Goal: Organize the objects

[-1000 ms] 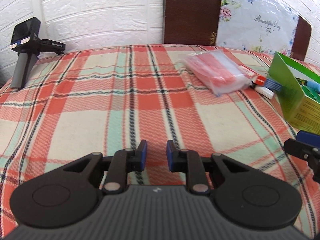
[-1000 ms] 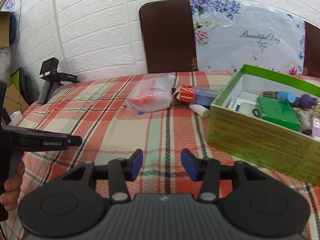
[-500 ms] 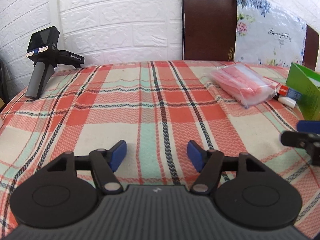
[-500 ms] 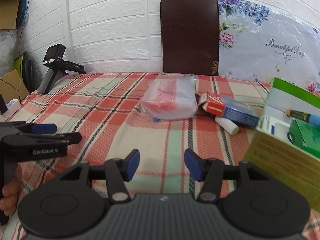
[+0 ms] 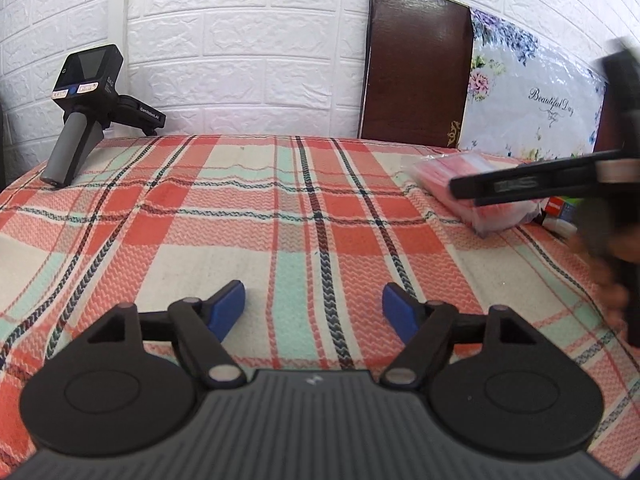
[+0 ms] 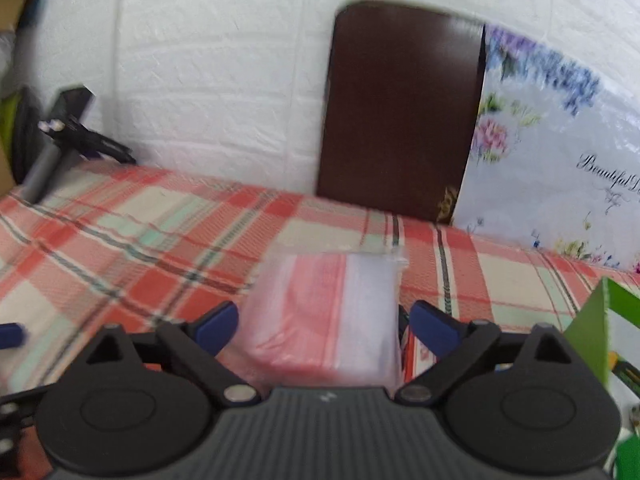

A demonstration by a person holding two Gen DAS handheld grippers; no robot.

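A clear plastic bag of red items [image 6: 324,312] lies on the plaid bedspread [image 5: 280,208]. In the blurred right wrist view my right gripper [image 6: 325,328] straddles the bag's near end. Its jaws are opening wide, and its blue pads stand just off the bag's sides. My left gripper [image 5: 314,310] hovers low over bare bedspread, its jaws also opening with nothing between them. In the left wrist view the bag [image 5: 444,172] sits at the right. One of the right gripper's black fingers [image 5: 520,184] partly hides it.
A green cardboard box [image 6: 592,332] holding small items stands at the right. A red-and-blue carton [image 5: 560,206] and a white tube [image 5: 558,224] lie beside the bag. A spare black gripper [image 5: 80,120] stands at the far left. A brown headboard [image 5: 416,68] and a floral pillow [image 5: 532,112] lean against the wall.
Both grippers' jaws have opened wider. My right gripper has moved forward and left to the bag, which now lies between its fingers. In the left wrist view it now crosses the bag.
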